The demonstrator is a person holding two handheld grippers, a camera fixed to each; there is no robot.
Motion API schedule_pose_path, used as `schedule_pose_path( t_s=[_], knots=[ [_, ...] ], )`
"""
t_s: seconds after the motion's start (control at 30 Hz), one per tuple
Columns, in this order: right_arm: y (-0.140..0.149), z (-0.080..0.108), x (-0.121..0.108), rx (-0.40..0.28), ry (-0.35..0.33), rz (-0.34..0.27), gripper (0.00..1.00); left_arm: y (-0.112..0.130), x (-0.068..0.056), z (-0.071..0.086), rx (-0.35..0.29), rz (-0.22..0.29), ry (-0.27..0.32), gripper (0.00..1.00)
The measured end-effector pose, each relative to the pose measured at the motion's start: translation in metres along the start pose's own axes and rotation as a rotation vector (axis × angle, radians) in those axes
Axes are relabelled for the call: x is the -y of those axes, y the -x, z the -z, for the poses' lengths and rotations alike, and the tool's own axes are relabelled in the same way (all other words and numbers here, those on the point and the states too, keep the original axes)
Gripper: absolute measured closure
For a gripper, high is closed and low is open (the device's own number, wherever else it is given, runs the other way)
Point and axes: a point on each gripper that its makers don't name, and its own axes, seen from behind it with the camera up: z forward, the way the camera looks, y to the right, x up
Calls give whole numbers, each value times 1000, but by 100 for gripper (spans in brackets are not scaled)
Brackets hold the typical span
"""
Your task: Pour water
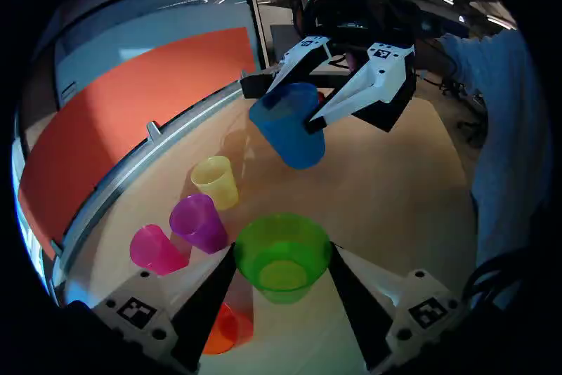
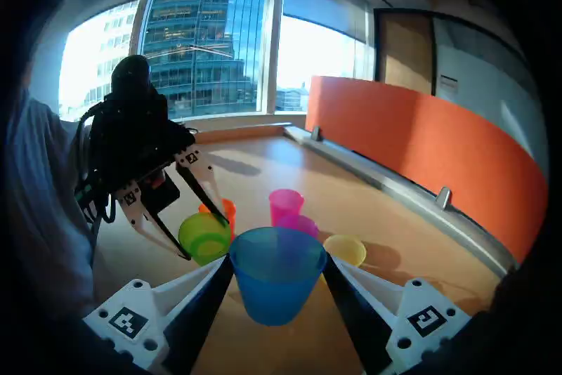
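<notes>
The left gripper [image 1: 281, 252] has its two fingers closed in on the green cup [image 1: 282, 259], one on each side of the wall just below the rim, mouth up and open to the camera; the right gripper [image 2: 277, 262] clasps the blue cup [image 2: 276, 273] the same way, fingers narrowed onto its sides; whether either cup holds water I cannot tell

What the pour turns on is how the blue cup lies from the green one; in the left gripper view it hangs beyond and higher than the green cup's mouth, raised off the wooden table [image 1: 393, 192], close to upright with a slight lean, the two cups well apart; in the right gripper view the green cup sits farther off and to the left of the blue cup

So, as I judge it, the blue cup must come in over the green rim, then tip with its lip towards the left gripper; the yellow cup [image 1: 216, 182], purple cup [image 1: 198, 222], pink cup [image 1: 154, 248] and orange cup [image 1: 225, 326] stand to one side, near the orange partition [image 1: 140, 108], away from the line between the held cups
</notes>
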Motion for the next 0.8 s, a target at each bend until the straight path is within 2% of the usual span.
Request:
schedule_pose_path(
  t_s=[0.27, 0.8],
  knots=[
    [28, -10, 3, 54, -17, 2, 6, 7, -6, -12, 33, -9, 27, 11],
    [61, -21, 1, 115, -19, 4, 6, 25, -12, -29, 63, 26, 64, 11]
  ],
)
